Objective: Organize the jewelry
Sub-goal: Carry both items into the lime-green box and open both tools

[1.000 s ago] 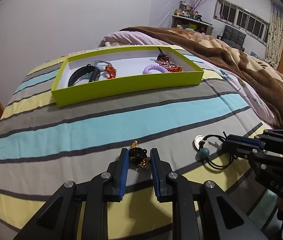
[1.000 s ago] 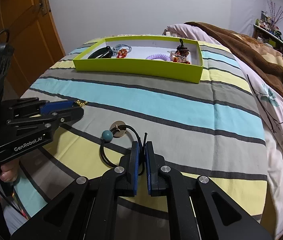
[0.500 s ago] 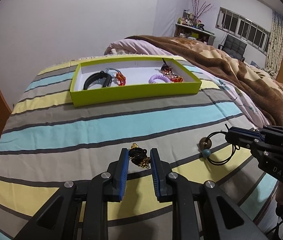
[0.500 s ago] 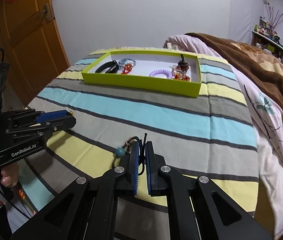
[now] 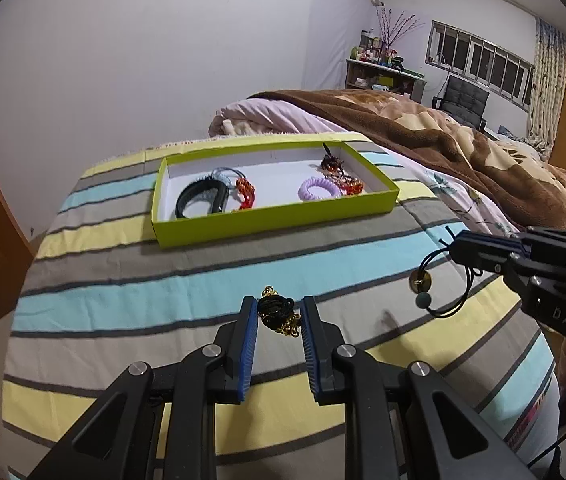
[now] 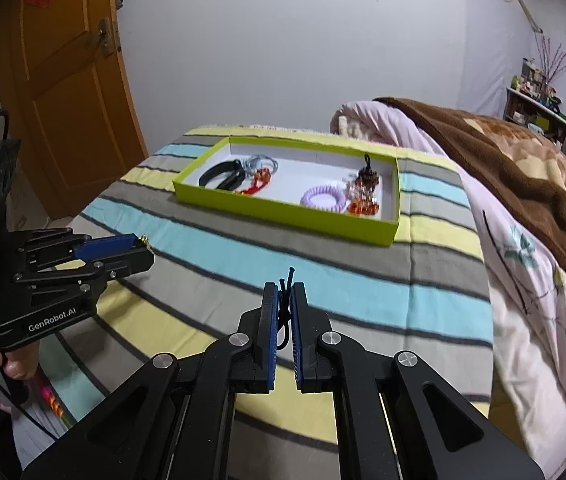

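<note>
Left wrist view: the left gripper (image 5: pixel 277 316) pinches a black-and-gold chain piece (image 5: pixel 277 314) between its blue pads. The piece hangs clear of the striped bedspread (image 5: pixel 123 300), so it appears lifted. Ahead, well apart, sits the green tray (image 5: pixel 267 220), open-topped and white inside. It holds a black band (image 5: pixel 203 202), a red charm (image 5: pixel 245 196) and a pale blue ring (image 5: pixel 223 174) toward its left end. A lilac coil tie (image 5: pixel 317 192) and a dark beaded cluster (image 5: pixel 335 168) lie toward its right end. At the right edge, the right gripper (image 5: pixel 453 246) grips a black cord necklace (image 5: pixel 443 280). A coin-like pendant (image 5: pixel 421 278) and a teal bead (image 5: pixel 423 300) dangle below it, off the bedspread.

Right wrist view: the right gripper (image 6: pixel 285 292) has its jaws pressed nearly together on the black cord (image 6: pixel 285 300); the pendant is not visible here. The tray (image 6: pixel 283 216) lies ahead and slightly right, with bare white floor in its middle. The left gripper (image 6: pixel 145 246) shows at the left, a glint of gold at its tip; its grip cannot be judged from this angle.

Judgement: both pieces seem picked up, and the carry toward the tray is the step in hand. The next move calls for bringing each gripper over the near wall. Each should lower into the bare middle before releasing, so the dangling pendant does not snag on the rim or tangle with the pieces already there.
</note>
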A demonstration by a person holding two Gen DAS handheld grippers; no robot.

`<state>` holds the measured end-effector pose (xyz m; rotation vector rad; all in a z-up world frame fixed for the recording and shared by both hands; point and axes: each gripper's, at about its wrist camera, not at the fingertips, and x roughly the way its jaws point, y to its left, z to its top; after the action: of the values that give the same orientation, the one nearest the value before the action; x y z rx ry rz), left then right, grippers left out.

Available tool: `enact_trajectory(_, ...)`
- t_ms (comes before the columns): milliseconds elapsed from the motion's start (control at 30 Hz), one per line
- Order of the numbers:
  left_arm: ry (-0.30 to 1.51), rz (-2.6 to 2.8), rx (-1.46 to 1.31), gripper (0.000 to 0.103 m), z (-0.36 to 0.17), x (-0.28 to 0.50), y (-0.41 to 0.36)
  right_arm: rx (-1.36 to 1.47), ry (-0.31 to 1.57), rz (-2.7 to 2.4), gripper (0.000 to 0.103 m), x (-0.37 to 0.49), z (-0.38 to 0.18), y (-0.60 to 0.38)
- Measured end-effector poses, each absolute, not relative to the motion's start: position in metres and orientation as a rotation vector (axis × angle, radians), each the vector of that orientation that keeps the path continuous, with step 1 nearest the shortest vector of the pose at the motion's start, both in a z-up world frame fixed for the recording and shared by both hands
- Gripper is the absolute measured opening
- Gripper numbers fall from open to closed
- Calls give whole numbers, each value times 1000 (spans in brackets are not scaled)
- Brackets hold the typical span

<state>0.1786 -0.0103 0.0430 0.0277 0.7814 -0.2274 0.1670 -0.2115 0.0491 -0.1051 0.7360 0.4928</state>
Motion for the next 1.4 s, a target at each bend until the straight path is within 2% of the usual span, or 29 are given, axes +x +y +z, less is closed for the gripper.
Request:
enact_trajectory(400, 733, -214, 62, 22, 67, 213, -1, -87, 698, 505, 6, 206, 73, -207)
enact_trajectory(800, 725, -205, 80, 22, 78, 283, 18, -90, 691, 497, 6, 267, 84, -192)
enact_trajectory(1400, 824, -155, 117, 22, 35, 392, 35, -38, 756, 483, 6, 354, 52, -178)
